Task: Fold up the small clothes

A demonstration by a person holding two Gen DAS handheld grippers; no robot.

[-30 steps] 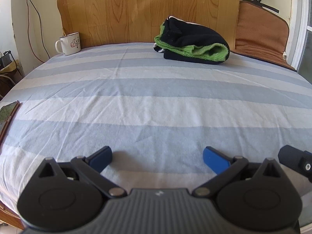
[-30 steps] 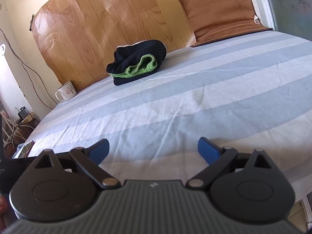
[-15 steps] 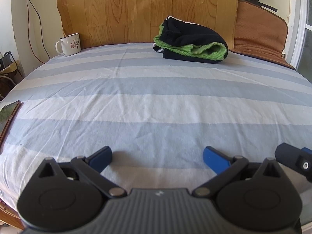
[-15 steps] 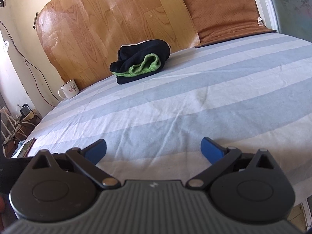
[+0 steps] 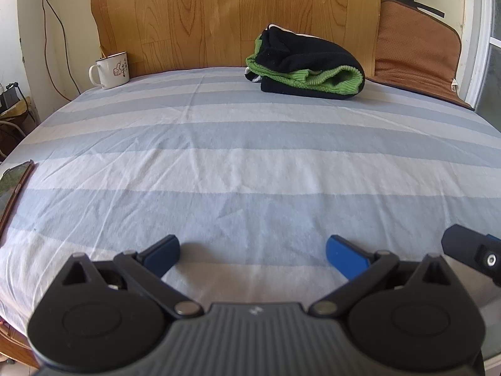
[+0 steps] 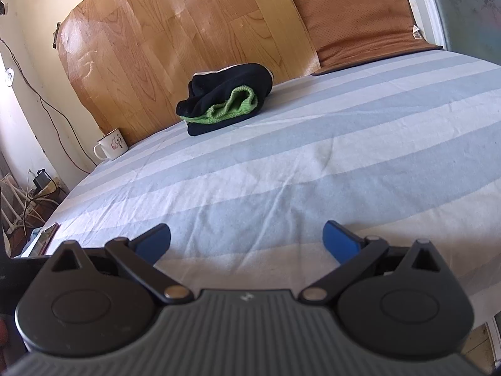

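Black-and-green knitwear (image 5: 305,70) sits bundled in a compact stack at the far edge of the bed (image 5: 219,163), against the wooden board, well away from you. Your left gripper (image 5: 253,250) and right gripper (image 6: 246,240) hover with jaws spread, holding nothing. Folding looks done; no other garment shows.

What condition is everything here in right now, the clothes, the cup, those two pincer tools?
Left gripper: open, holding nothing, above the sheet.
Right gripper: open, holding nothing.
Black and green garment: bundled up near the headboard, untouched.
Mug: upright on the bed corner; contents not visible.
Striped sheet: spread out, lightly wrinkled.
Phone: lying flat at the bed edge.
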